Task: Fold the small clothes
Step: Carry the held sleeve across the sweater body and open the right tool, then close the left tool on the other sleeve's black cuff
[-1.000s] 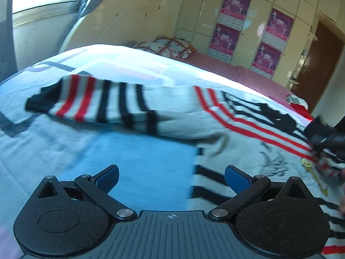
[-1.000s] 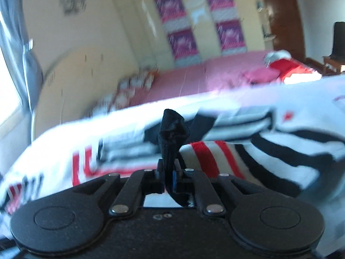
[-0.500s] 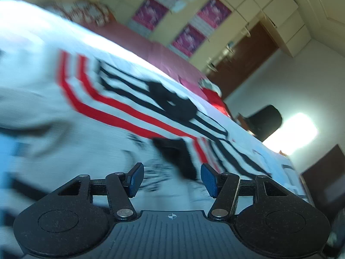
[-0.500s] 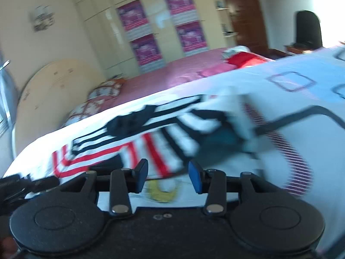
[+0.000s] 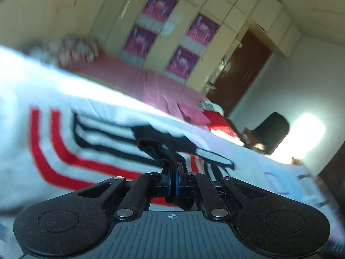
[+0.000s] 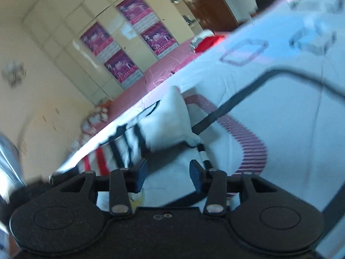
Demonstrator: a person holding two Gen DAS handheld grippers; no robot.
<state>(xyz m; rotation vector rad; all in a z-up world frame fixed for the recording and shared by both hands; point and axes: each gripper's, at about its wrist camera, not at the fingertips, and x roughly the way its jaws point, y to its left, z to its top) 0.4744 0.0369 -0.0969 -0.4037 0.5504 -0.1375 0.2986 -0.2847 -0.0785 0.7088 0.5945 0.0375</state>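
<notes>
A small white sweater [image 5: 64, 142] with red and black stripes lies spread on the pale blue bed cover [image 5: 269, 164]. My left gripper [image 5: 173, 179] is shut on the sweater's black collar edge [image 5: 151, 146], which sticks up between the pads. In the right wrist view the sweater [image 6: 168, 120] lies just ahead with a white sleeve folded over. My right gripper [image 6: 169, 171] is open and empty, just above the white fabric.
The cover [image 6: 291, 112] carries dark lines and a purple striped band. Beyond it lies a pink bed [image 5: 151, 84] with a patterned pillow [image 5: 73, 49] and red clothes [image 5: 217, 120]. Cream wardrobes with posters [image 5: 183, 43], a brown door [image 5: 243, 69] and a dark chair [image 5: 271, 129] stand behind.
My left gripper went from wide open to shut on the black collar edge. My right gripper let go of the black fabric, opened, and swung right over the sweater's sleeve.
</notes>
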